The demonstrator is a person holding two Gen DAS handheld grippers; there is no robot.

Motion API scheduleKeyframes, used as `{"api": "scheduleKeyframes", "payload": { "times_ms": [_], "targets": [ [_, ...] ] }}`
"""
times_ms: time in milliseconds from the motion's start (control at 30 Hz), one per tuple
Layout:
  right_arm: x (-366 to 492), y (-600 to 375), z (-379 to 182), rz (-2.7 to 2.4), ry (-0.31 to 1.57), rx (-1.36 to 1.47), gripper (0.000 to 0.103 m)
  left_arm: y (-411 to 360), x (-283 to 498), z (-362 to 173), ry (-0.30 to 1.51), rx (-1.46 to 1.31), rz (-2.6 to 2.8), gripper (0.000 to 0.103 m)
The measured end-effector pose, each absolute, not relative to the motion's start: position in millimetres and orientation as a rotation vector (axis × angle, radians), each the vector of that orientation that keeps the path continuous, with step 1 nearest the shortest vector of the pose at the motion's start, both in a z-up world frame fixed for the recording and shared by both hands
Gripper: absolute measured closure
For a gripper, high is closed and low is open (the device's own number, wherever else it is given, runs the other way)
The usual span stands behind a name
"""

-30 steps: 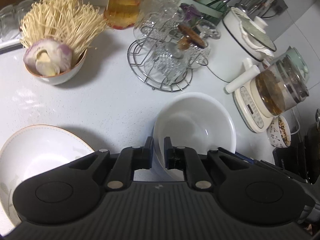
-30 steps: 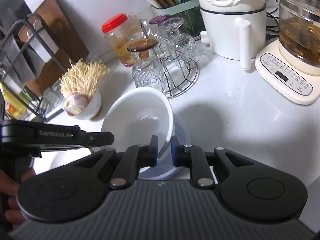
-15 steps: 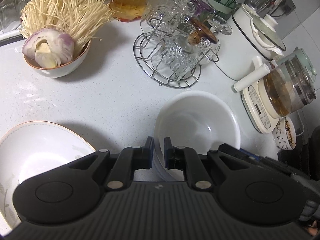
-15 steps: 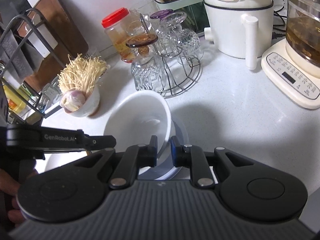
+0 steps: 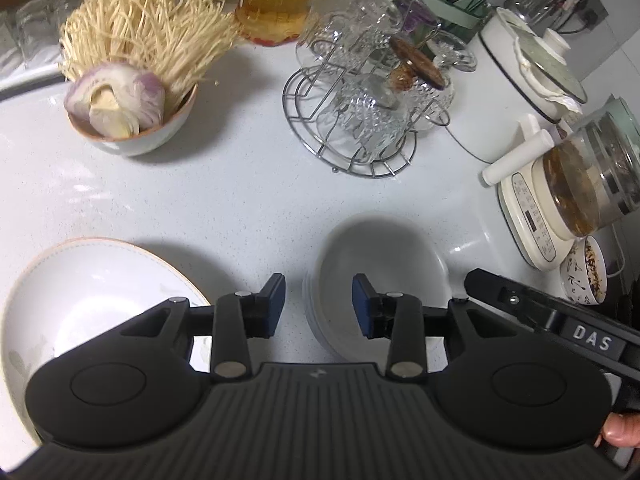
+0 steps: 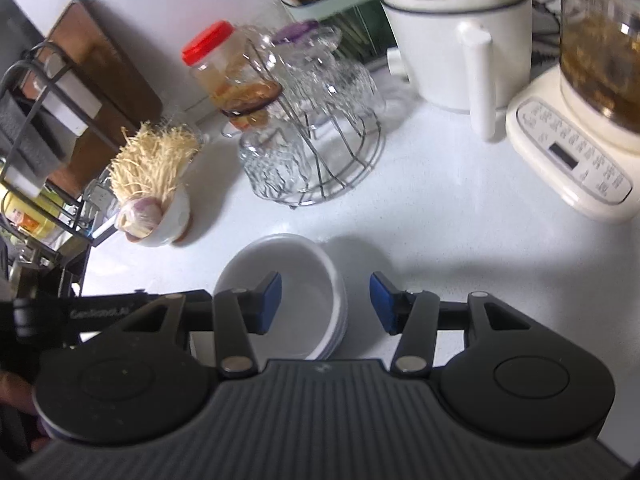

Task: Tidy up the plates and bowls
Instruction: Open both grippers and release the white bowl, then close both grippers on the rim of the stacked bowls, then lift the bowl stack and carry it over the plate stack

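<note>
A stack of white bowls (image 5: 380, 264) sits on the white counter, also in the right wrist view (image 6: 296, 280). My left gripper (image 5: 318, 304) is open, its jaws either side of the stack's near left rim, holding nothing. My right gripper (image 6: 325, 304) is open over the stack's right rim, empty. A large white plate with an orange rim (image 5: 92, 292) lies at the lower left in the left wrist view. The right gripper's body (image 5: 560, 320) shows at the right of that view.
A bowl of enoki mushrooms and onion (image 5: 132, 92) stands at the back left. A wire rack of upturned glasses (image 5: 360, 120), a red-lidded jar (image 6: 216, 68), a white pot (image 6: 456, 40) and a glass kettle on its base (image 5: 580, 192) line the back and right. A small patterned cup (image 5: 584, 276) sits at the right.
Both grippers have opened and let go of the top white bowl, which now rests nested on the stack. Both cameras have shifted slightly.
</note>
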State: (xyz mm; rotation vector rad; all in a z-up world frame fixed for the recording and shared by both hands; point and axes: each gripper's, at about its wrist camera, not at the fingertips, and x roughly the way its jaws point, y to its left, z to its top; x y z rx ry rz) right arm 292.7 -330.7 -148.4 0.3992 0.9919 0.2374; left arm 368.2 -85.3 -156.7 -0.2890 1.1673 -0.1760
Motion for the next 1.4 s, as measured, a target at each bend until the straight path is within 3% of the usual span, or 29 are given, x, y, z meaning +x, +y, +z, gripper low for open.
{"api": "scheduleKeyframes", "payload": {
  "times_ms": [433,500,833,1400],
  "targets": [
    [318.7,-328.5,-193.9,0.333,1.161,0.512,0.055,-94.8,372.5,-171.5,1.176,-0.319,-0.09,0.061],
    [322.0,-326.7,-199.7,0.336,1.184,0.531,0.065,-95.7,373.6,-172.3,1.171,-0.337,-0.079,0.061],
    [328.5,-325.3,-213.0,0.283,1.235,0.577,0.082,-101.1,370.8,-180.9,1.178,-0.318,-0.047,0.061],
    [318.0,-332.2,-210.9,0.254,1.236,0.571,0.085,-109.3,356.4,-182.6,1.183,-0.291,-0.07,0.061]
  ]
}}
